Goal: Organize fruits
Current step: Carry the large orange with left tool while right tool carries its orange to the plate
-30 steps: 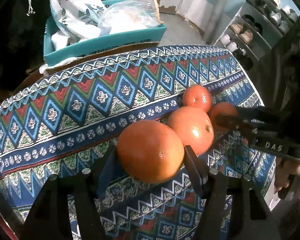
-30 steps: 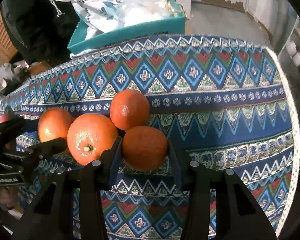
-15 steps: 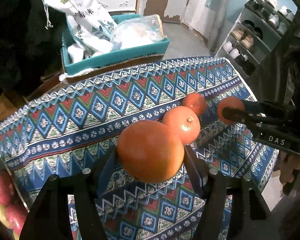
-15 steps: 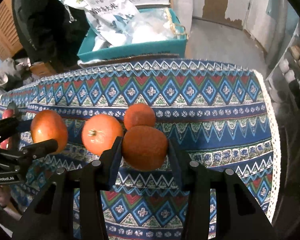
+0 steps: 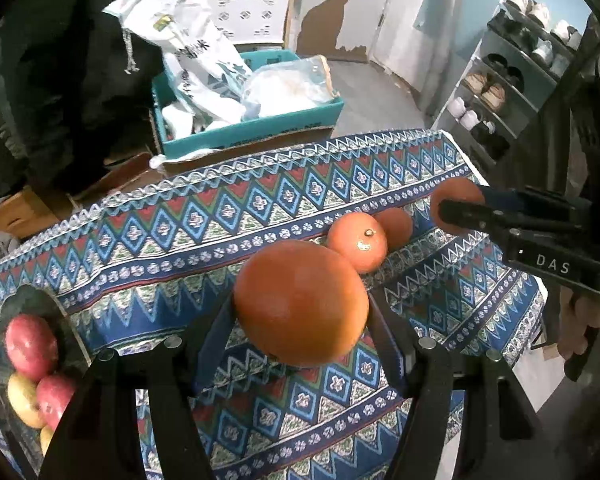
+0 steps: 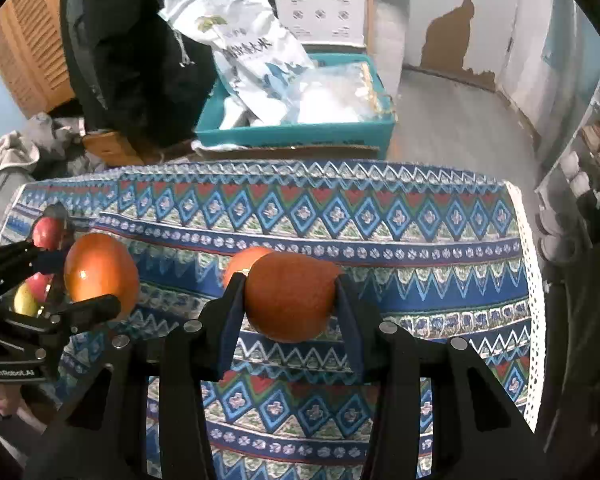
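My left gripper [image 5: 300, 308] is shut on a large orange [image 5: 300, 300], held above the patterned tablecloth [image 5: 180, 240]. Two more oranges [image 5: 358, 242] [image 5: 396, 226] lie touching on the cloth behind it. Off to the right, my right gripper [image 5: 456, 204] is shut on a smaller orange [image 5: 454, 196]. The right wrist view shows that gripper [image 6: 290, 288] clamping its orange [image 6: 292, 296], with one table orange [image 6: 246, 260] partly hidden behind. The left gripper [image 6: 96, 276] and its orange [image 6: 100, 270] are at the left. A plate [image 5: 28, 294] at the left edge holds red and yellow apples [image 5: 30, 346].
A teal box [image 5: 252, 132] with white bags stands beyond the table's far edge. A shoe rack [image 5: 500, 92] is at the right, past the table's corner. A hand [image 5: 588, 320] holds the right gripper's handle. Dark clothing and cardboard lie behind at the left.
Both grippers have risen from the cloth with their oranges, leaving two oranges lying there. The table looks smaller, and the plate of apples has come into view at the left.
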The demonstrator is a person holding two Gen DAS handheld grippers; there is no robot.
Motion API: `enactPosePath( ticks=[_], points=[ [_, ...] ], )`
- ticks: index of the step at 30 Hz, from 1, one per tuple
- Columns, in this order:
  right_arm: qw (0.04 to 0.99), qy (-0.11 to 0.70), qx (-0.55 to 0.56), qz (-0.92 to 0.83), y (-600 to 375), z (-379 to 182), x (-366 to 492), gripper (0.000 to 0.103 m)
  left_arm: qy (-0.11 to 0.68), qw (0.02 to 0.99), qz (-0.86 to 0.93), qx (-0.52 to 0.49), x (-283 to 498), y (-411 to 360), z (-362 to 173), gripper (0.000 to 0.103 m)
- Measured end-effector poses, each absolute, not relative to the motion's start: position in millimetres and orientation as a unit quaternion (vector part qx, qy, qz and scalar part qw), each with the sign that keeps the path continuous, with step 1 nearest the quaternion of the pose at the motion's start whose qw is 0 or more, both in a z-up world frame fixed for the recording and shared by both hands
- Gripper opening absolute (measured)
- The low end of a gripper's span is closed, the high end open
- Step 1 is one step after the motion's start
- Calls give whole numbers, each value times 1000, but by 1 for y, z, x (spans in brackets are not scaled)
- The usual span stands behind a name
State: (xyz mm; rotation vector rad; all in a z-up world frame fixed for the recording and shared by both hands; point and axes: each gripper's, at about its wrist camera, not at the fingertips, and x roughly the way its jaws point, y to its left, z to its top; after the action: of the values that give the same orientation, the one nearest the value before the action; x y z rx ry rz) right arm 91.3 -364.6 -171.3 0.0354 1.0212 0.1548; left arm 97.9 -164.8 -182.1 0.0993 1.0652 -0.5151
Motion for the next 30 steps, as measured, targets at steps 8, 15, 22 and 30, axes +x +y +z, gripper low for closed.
enactPosePath(
  ticks=[8,15,22,30],
  points=[
    [877,471,6,91,-345,-151,84,44,489,841,-227,40,87,-143,-161,68],
    [884,456,-5,106,-327,-132,77,44,476,852,-215,35,78,-124,-145,68],
    [886,445,-13,126,-305,-118,75,44,467,860,-205,30,70,-107,-133,68],
    [882,444,-21,158,-267,-112,78,44,464,865,-189,14,66,-80,-128,68]
  ],
)
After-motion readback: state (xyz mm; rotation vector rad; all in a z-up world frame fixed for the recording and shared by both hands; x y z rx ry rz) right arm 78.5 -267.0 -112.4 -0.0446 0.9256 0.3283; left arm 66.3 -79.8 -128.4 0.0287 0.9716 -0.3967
